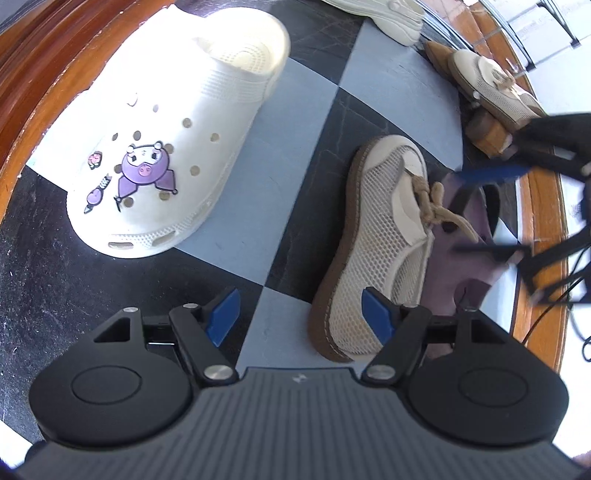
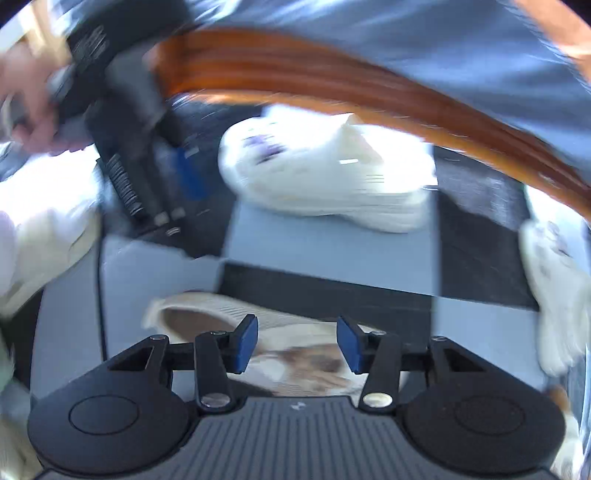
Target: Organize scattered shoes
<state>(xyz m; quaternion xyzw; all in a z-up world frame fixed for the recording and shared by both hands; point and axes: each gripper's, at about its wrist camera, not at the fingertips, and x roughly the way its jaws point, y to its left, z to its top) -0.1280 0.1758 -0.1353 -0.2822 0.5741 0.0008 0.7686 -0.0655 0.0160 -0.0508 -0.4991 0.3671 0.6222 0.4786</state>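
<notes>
A beige mesh sneaker (image 1: 384, 240) with a brown sole lies on the checkered floor, just right of my left gripper (image 1: 300, 314). That gripper stands open with nothing between its blue pads. A white clog (image 1: 166, 129) with purple charms lies to the upper left. My right gripper (image 1: 491, 210) shows blurred at the sneaker's far side by the laces. In the right wrist view my right gripper (image 2: 298, 343) is open above a blurred beige sneaker (image 2: 207, 314), its pads not touching it. The white clog (image 2: 325, 177) lies beyond, and a hand (image 2: 33, 122) holds the left gripper (image 2: 155, 166).
A second beige sneaker (image 1: 495, 85) rests on a wooden piece at the upper right. A cream shoe (image 1: 388, 14) lies at the top edge. An orange wooden rim (image 1: 55, 74) curves around the floor. Another white clog (image 2: 557, 295) lies at the right. Black cables (image 1: 576, 314) hang at the right.
</notes>
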